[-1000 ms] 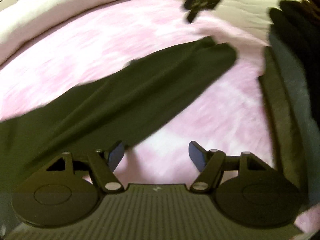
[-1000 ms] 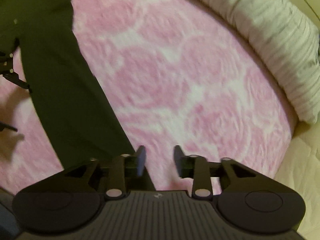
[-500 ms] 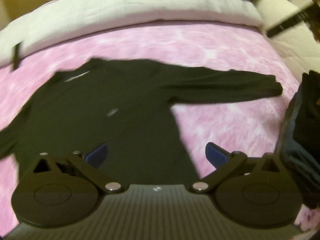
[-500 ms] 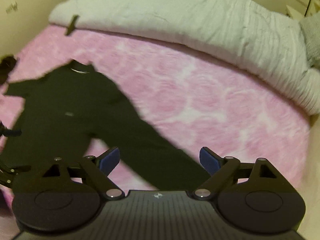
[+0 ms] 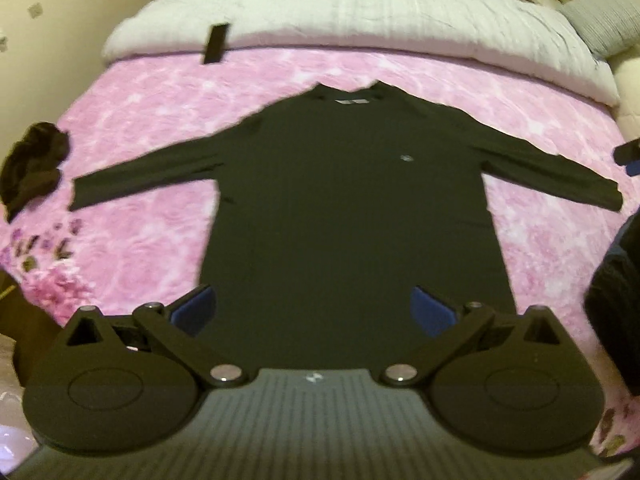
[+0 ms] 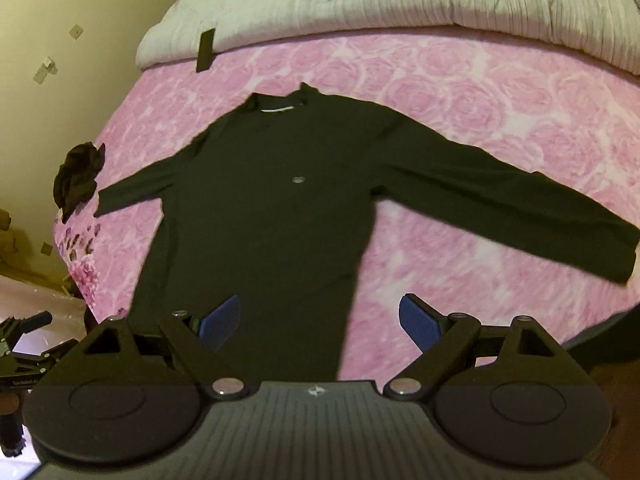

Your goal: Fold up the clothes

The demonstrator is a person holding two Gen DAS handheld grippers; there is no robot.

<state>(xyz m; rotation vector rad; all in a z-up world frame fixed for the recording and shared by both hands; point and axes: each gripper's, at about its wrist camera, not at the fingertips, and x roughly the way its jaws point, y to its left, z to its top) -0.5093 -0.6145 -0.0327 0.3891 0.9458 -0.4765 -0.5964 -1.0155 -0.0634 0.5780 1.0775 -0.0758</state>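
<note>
Shirt (image 5: pixel 352 200), dark and long-sleeved, lies spread flat and face up on the pink bedspread (image 5: pixel 152 128), collar toward the white duvet (image 5: pixel 340 12) and both sleeves stretched out sideways, so it looks ready for the first fold. Both the left gripper (image 5: pixel 314 314) and the right gripper (image 6: pixel 320 320) hang above the hem end with jaws wide apart and nothing between them. To fold well, I judge each claw should pinch one sleeve near the cuff through a single layer and carry it straight across the chest, keeping the body unwrinkled.
</note>
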